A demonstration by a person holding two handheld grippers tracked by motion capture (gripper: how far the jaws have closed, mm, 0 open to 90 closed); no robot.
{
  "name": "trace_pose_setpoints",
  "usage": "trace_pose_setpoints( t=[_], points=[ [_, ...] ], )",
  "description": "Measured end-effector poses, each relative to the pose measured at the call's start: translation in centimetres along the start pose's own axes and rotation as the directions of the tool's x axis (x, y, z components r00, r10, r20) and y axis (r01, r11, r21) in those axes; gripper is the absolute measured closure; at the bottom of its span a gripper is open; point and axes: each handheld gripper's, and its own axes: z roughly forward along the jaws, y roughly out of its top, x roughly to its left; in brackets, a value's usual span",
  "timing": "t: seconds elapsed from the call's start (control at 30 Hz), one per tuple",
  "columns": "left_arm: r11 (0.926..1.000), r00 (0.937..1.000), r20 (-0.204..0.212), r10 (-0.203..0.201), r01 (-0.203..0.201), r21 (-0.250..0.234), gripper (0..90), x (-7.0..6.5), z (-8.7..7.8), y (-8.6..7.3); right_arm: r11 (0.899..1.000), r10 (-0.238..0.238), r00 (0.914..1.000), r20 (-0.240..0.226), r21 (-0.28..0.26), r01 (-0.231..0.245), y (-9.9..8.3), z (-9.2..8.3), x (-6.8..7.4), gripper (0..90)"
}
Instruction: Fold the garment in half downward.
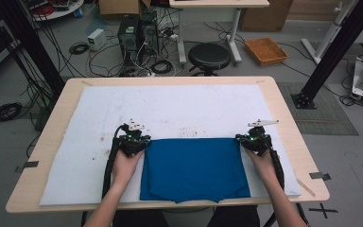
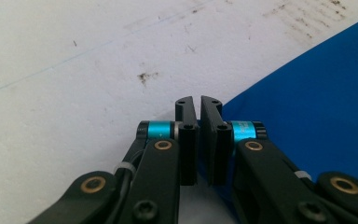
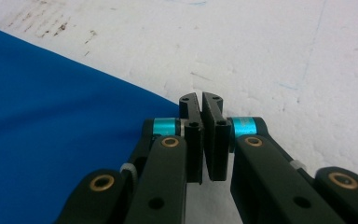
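Observation:
A blue cloth [image 1: 194, 168] lies folded flat on the near half of a white mat [image 1: 179, 104]. My left gripper [image 1: 139, 138] sits at the cloth's far left corner, held from behind by a hand. In the left gripper view its jaws [image 2: 199, 102] stand together, with the blue cloth [image 2: 317, 93] running in under the right jaw and showing in the slit. My right gripper [image 1: 242, 138] sits at the far right corner. In the right gripper view the jaws [image 3: 200, 100] are closed, and the corner of the cloth [image 3: 51, 116] ends at the left jaw.
The mat covers a wooden table [image 1: 283, 113] and carries dark smudges [image 1: 189, 131] beyond the cloth. On the floor behind stand a black stool [image 1: 209, 56], computer towers [image 1: 128, 32] with cables, and an orange tray [image 1: 265, 50].

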Motion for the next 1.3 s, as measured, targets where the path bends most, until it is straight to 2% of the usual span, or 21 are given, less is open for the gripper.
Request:
trace_pose_setpoints(
  t=[0.13,0.27,0.43,0.5,0.63,0.67,0.7,0.77,0.8,0.87,0.9,0.97,1.03,1.07,1.13,1.17,1.2,1.23,1.27,1.3],
  points=[
    [0.9996,0.9998,-0.003,-0.022,0.022,-0.019,86.1,0.6,0.4,0.4,1.0,0.005,1.0,0.0,-0.01,-0.005,0.7,0.3,-0.6,87.9],
    [0.999,0.9994,-0.024,-0.024,0.023,-0.039,86.1,1.3,0.9,1.2,1.0,0.006,1.0,0.007,-0.02,-0.006,1.9,0.9,-1.3,87.9],
    [0.9994,0.9986,-0.052,-0.005,0.003,-0.033,86.1,2.0,1.7,2.2,1.0,-0.016,0.9995,0.027,-0.02,0.016,3.1,2.0,-1.8,87.9],
    [0.999,0.9982,-0.059,-0.008,0.005,-0.045,86.1,2.0,2.0,2.4,1.0,-0.026,0.999,0.037,-0.017,0.026,3.4,2.3,-1.9,87.9],
    [0.998,0.9986,-0.052,-0.004,0.001,-0.062,86.0,2.0,1.9,2.7,0.999,-0.024,0.999,0.038,-0.022,0.025,3.7,2.4,-1.9,87.8],
    [0.9976,0.9985,-0.053,0.007,-0.011,-0.068,85.6,1.9,1.8,2.8,0.999,-0.027,0.999,0.035,-0.025,0.028,3.7,2.3,-1.9,87.2],
    [0.9968,0.9982,-0.056,0.023,-0.027,-0.076,84.1,1.8,1.5,2.9,0.999,-0.029,0.9991,0.03,-0.029,0.03,3.7,2.2,-1.8,85.1],
    [0.9937,0.9979,-0.055,0.035,-0.041,-0.104,64.7,1.5,0.8,3.1,0.998,-0.036,0.999,0.026,-0.047,0.037,3.7,1.7,-1.6,77.6],
    [0.9913,0.9979,-0.049,0.044,-0.049,-0.122,58.0,1.3,0.3,3.2,0.998,-0.037,0.9991,0.022,-0.055,0.038,3.7,1.4,-1.5,72.5],
    [0.9847,0.9947,-0.072,0.073,-0.083,-0.153,43.7,0.9,-1.0,3.4,0.996,-0.039,0.9991,0.017,-0.077,0.04,3.7,0.6,-1.2,60.9],
    [0.9804,0.9927,-0.088,0.082,-0.097,-0.172,40.1,0.7,-1.7,3.4,0.995,-0.038,0.9992,0.012,-0.087,0.038,3.6,0.2,-1.0,59.5],
    [0.9728,0.9903,-0.117,0.075,-0.099,-0.21,32.3,0.3,-3.2,3.2,0.992,-0.05,0.9987,-0.005,-0.116,0.049,3.3,-0.8,-0.7,53.4],
    [0.9653,0.9897,-0.137,0.041,-0.075,-0.25,29.3,-0.1,-4.7,2.7,0.989,-0.055,0.9983,-0.023,-0.142,0.051,2.8,-1.8,-0.4,49.5],
    [0.9642,0.9887,-0.146,0.036,-0.073,-0.255,29.3,-0.2,-5.3,2.4,0.987,-0.056,0.9981,-0.026,-0.154,0.051,2.5,-2.3,-0.2,48.0],
    [0.9647,0.9907,-0.136,0.013,-0.048,-0.259,29.3,-0.3,-6.3,1.7,0.982,-0.068,0.9972,-0.032,-0.179,0.061,1.9,-3.4,-0.1,46.6],
    [0.9655,0.9932,-0.116,0.009,-0.039,-0.258,29.5,-0.2,-6.7,1.3,0.979,-0.07,0.997,-0.033,-0.195,0.062,1.6,-4.0,-0.1,44.7],
    [0.9644,0.9968,-0.079,0.012,-0.032,-0.263,35.0,0.0,-7.0,1.0,0.975,-0.065,0.9974,-0.031,-0.213,0.057,1.3,-4.5,-0.1,42.5],
    [0.9593,0.999,-0.042,0.012,-0.024,-0.281,41.1,0.3,-7.3,0.7,0.972,-0.061,0.9977,-0.03,-0.228,0.052,1.0,-5.0,-0.1,41.2],
    [0.9531,0.9998,-0.019,0.007,-0.013,-0.302,41.7,0.5,-7.5,0.5,0.969,-0.056,0.9977,-0.038,-0.242,0.046,0.7,-5.4,-0.3,40.6],
    [0.9508,0.9999,-0.01,0.003,-0.005,-0.31,41.6,0.7,-7.7,0.3,0.969,-0.047,0.9976,-0.051,-0.245,0.033,0.5,-5.8,-0.4,40.5]
  ],
)
